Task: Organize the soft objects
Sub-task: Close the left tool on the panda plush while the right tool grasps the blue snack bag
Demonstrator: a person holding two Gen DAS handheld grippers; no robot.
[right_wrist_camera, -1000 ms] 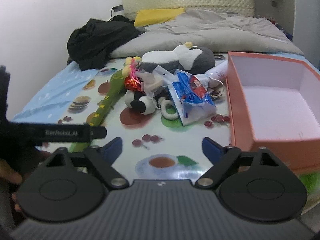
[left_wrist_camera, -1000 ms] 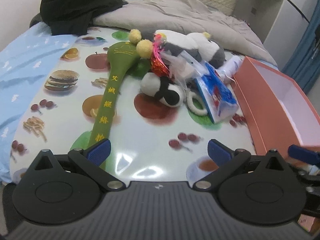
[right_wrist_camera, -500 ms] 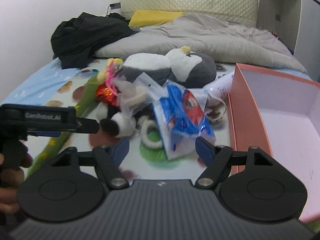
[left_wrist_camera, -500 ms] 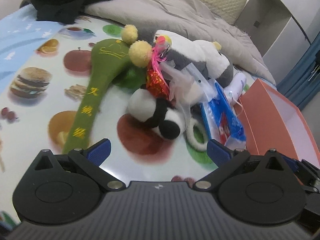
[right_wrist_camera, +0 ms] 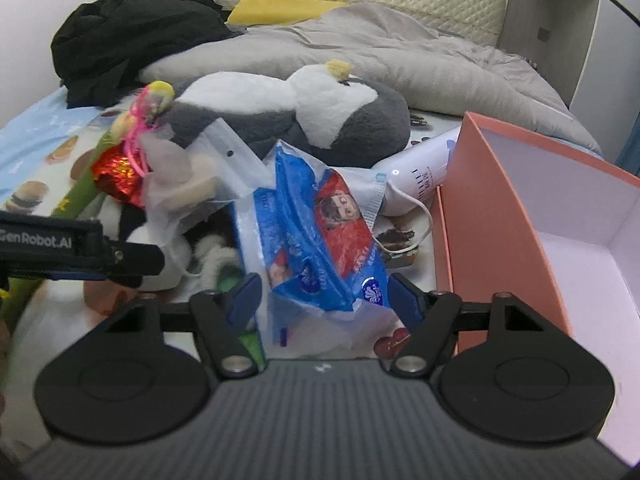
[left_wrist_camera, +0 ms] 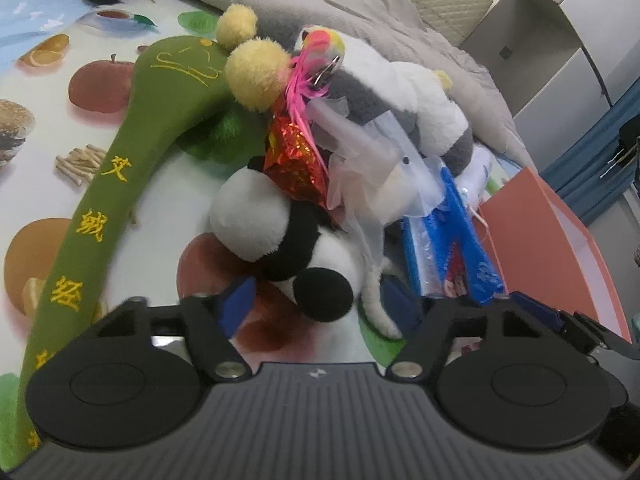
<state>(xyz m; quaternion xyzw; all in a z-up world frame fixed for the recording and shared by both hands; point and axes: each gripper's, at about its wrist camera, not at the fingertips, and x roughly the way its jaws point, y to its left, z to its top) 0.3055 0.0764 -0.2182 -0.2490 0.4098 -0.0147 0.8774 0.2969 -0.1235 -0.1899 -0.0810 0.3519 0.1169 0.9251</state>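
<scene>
Both grippers have come much closer to the pile since a second ago, so the toys now fill each view.

Largest in the scene, the grey duvet [right_wrist_camera: 420,56] lies across the far side of the bed, with a heap of black clothes [right_wrist_camera: 132,36] at far left. On the right stands the orange box [right_wrist_camera: 504,208], open and white inside, its near left wall running just beside the pile. A patterned cloth [left_wrist_camera: 36,168] printed with fruit and burgers covers the bed, and bare cloth shows at left and near the left gripper.

At the far side of the pile lies the grey-and-white plush penguin [right_wrist_camera: 320,116]. Along the left side runs the long green plush stick [left_wrist_camera: 132,152], ending in two yellow pompoms [left_wrist_camera: 256,74]. Next in size, the blue wipes packet [right_wrist_camera: 320,236] lies beside the box wall. A panda plush [left_wrist_camera: 288,240] sits in front of a red foil bundle [left_wrist_camera: 296,160] and a clear plastic bag [left_wrist_camera: 368,168]. A white bottle [right_wrist_camera: 424,172] lies against the box's far corner.

Left gripper [left_wrist_camera: 320,306]: fingers apart, either side of the panda's black ear, not clamped. Right gripper [right_wrist_camera: 324,294]: fingers apart, straddling the near end of the wipes packet.
</scene>
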